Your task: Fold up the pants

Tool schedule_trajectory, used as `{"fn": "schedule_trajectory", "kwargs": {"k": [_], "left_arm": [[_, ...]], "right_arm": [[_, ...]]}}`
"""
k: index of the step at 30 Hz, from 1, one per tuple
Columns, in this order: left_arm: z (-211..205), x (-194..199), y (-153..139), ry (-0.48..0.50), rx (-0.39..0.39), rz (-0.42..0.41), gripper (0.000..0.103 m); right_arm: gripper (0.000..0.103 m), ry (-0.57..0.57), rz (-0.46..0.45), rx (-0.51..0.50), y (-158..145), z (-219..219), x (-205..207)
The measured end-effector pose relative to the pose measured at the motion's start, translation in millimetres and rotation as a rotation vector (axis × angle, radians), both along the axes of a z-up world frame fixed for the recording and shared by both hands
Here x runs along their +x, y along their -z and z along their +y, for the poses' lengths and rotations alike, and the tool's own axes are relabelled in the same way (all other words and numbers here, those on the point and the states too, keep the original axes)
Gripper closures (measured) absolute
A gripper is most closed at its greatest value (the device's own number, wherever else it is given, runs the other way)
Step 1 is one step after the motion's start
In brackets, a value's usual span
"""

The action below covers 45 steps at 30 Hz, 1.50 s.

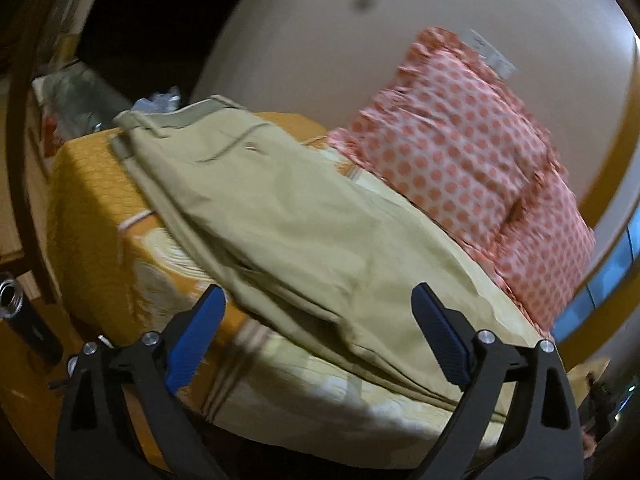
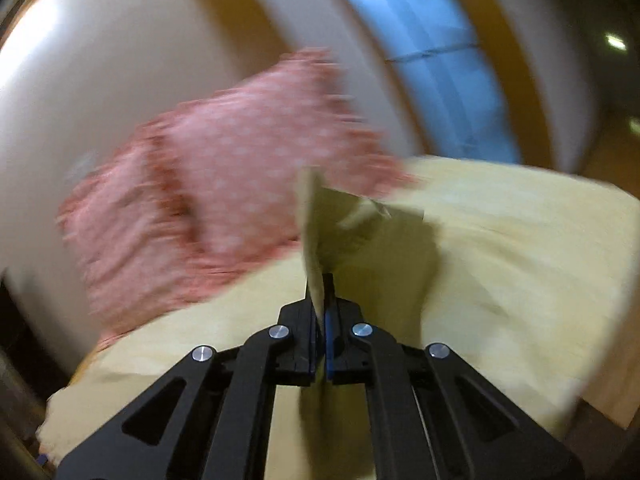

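Note:
Khaki pants (image 1: 280,216) lie lengthwise on the bed, waistband at the far left end, legs running toward me. My left gripper (image 1: 320,300) is open and empty, just above the near part of the legs, blue pads wide apart. In the right wrist view my right gripper (image 2: 324,292) is shut on an edge of the khaki pants (image 2: 340,232), which stands up from the jaws above the bed. That view is blurred by motion.
The bed has a yellow-orange cover (image 1: 92,200), pale yellow in the right wrist view (image 2: 520,240). Pink polka-dot pillows (image 1: 460,152) lean on the white wall behind the pants, also in the right wrist view (image 2: 220,184). Clutter (image 1: 80,96) sits beyond the bed's far end.

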State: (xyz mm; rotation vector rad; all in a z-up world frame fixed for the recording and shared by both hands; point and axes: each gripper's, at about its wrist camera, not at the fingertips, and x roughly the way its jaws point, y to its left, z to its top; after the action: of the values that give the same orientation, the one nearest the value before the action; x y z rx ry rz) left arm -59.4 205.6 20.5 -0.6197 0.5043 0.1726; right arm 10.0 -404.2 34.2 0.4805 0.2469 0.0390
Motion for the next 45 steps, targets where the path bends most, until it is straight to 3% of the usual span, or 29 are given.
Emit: {"fn": "schedule_trajectory", "kwargs": {"k": [3,5,7,9,10,11,14,16,20,25,26,28,29,30,32,33,35,38,41,44,45], "left_arm": [[12.5,2.5,4.6,-0.035,-0.018,0.017,0.009],[18.3,3.6,4.6,-0.046,-0.024,0.008,0.006],[22.2,5.1,3.8,-0.054,-0.026,0.01,0.004],[27.2,8.3,3.1,-0.057,-0.04,0.01,0.002],[30.8,9.9,3.1,-0.057,-0.045,0.011,0.002],[33.5,10.4,3.1,-0.06,-0.045,0.013,0.002],[46.1,16.2,1.8,-0.087,-0.034,0.032,0.002],[53.8,20.9,1.0,-0.104,-0.034,0.045,0.002],[72.9,35.6,-0.7,-0.147,-0.05,0.079,0.002],[96.3,53.9,-1.2,-0.19,-0.086,0.102,0.004],[102.3,57.2,-1.7,-0.206,-0.104,0.111,0.008],[111.1,60.0,-1.0,-0.228,-0.143,0.117,0.026],[116.6,62.3,1.7,-0.229,-0.172,0.128,0.06],[125.2,66.3,7.9,-0.231,-0.206,0.166,0.085],[131.6,67.7,8.7,-0.216,-0.23,0.164,0.089],[129.1,70.7,2.0,-0.201,-0.19,0.18,0.091],[107.6,76.7,-26.8,-0.178,-0.022,0.171,0.092],[61.2,86.7,-76.0,-0.083,0.175,0.091,0.093],[-25.1,101.4,-131.1,0.127,0.354,-0.028,0.095],[-111.2,102.8,-155.8,0.35,0.481,-0.129,0.095],[-152.7,98.2,-158.0,0.477,0.519,-0.175,0.095]], "right_arm": [[0.1,-0.292,-0.045,-0.031,-22.0,87.5,28.8],[0.1,-0.509,-0.014,-0.069,-19.4,159.4,43.1],[0.099,-0.686,0.092,-0.153,-4.0,222.7,52.3],[0.091,-0.848,0.254,-0.278,26.8,284.1,54.5],[0.076,-0.889,0.311,-0.333,41.4,303.0,50.3],[0.057,-0.902,0.323,-0.355,47.6,309.5,46.4],[0.023,-0.895,0.252,-0.296,45.2,296.2,31.9],[0.017,-0.849,0.208,-0.215,35.1,271.8,31.1],[0.014,-0.752,0.187,-0.109,24.3,231.4,42.1],[0.013,-0.707,0.205,-0.037,35.4,208.3,47.7],[0.013,-0.705,0.207,-0.026,38.1,206.2,47.9],[0.013,-0.709,0.208,-0.008,41.9,201.5,49.0],[0.013,-0.71,0.207,0.001,46.1,196.2,48.6],[0.013,-0.711,0.205,0.01,48.2,194.5,49.5],[0.013,-0.709,0.2,0.02,49.1,190.0,47.1],[0.013,-0.706,0.196,0.027,50.0,184.9,47.3],[0.013,-0.694,0.186,0.037,49.5,176.0,48.5],[0.013,-0.653,0.162,0.063,46.7,157.6,46.6],[0.013,-0.589,0.136,0.095,42.9,133.4,43.5],[0.012,-0.512,0.11,0.13,38.8,106.5,35.7],[0.011,-0.473,0.101,0.15,37.4,93.5,31.2]]}}
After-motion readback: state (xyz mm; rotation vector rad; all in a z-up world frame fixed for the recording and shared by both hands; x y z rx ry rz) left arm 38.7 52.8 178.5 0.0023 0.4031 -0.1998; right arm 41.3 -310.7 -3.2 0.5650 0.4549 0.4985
